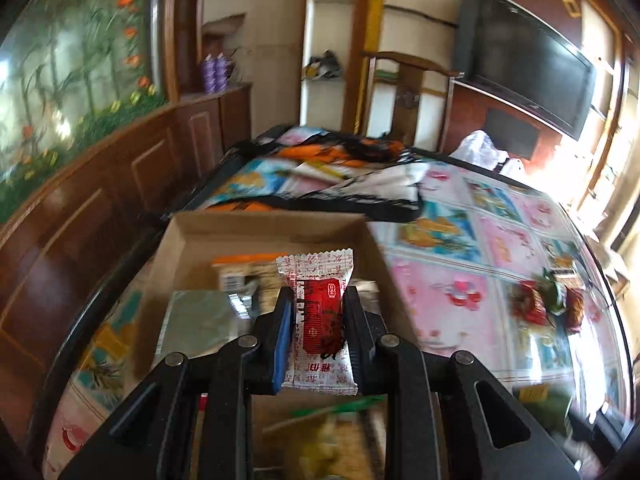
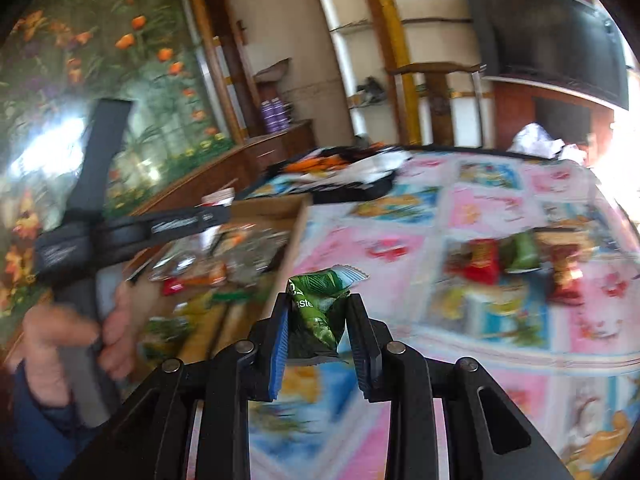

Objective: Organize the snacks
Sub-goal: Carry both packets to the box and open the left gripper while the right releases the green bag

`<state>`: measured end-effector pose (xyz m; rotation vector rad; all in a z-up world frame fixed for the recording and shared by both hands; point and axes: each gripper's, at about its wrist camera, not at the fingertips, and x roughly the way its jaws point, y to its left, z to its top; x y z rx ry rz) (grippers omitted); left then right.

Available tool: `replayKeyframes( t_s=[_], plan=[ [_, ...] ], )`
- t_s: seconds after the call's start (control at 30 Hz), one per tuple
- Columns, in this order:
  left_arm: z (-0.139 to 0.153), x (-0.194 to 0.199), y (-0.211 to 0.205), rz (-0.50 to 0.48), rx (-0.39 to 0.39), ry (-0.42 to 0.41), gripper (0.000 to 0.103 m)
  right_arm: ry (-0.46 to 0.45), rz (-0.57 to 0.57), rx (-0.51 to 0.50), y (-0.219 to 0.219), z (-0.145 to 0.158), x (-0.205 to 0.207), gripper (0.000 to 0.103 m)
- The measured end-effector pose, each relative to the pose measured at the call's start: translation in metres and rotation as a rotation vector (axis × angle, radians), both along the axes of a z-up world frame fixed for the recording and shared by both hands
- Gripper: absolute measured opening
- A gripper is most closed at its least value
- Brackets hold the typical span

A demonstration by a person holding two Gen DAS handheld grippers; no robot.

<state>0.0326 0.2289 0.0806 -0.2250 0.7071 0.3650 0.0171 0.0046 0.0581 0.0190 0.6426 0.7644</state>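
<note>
1. Two packets in transit: red-and-white snack packet pinched upright in left gripper, jaws drawn nearly together on its middle; green snack packet crumpled in right gripper, jaws likewise closed onto it.
2. Already filed: several wrapped snacks in cardboard box, among them an orange-edged pack and a silver-foil one; count uncertain, view blurred.
3. Position of left load: held over the box interior, not yet released.
4. Position of right load: held above the patterned tablecloth, just beside the box's right wall, outside it.
5. Outstanding: small cluster of loose snacks on the cloth well to the right of the box; red, green and brown wrappers, perhaps four or five.
6. Estimate: past halfway; two drops pending, then the remaining cluster.
</note>
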Motion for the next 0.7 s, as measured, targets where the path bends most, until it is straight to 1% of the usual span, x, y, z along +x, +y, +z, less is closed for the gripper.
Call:
replayKeyframes(
  t_s=[0.1,0.2,0.33,0.5,0.63,0.7],
  plan=[
    [-0.005,-0.002,0.017,0.030,-0.017,0.019,0.024,0.046,0.054,0.031,0.021,-0.003,-0.006,0.030],
    [-0.012,-0.001,0.022,0.018,-0.036,0.049,0.024,0.094,0.083,0.055,0.040,-0.008,-0.008,0.031],
    [-0.017,0.002,0.018,-0.004,-0.034,0.081,0.024,0.146,0.094,0.055,0.058,-0.018,-0.005,0.031],
    [-0.022,0.004,0.017,-0.004,-0.037,0.106,0.024,0.207,0.122,0.043,0.081,-0.031,0.003,0.031],
    [-0.027,0.007,0.019,0.002,-0.045,0.127,0.024,0.232,0.150,0.037,0.098,-0.037,0.005,0.031],
    [-0.027,0.007,0.019,0.003,-0.040,0.131,0.024,0.217,0.160,0.029,0.102,-0.037,0.002,0.032]
  ],
)
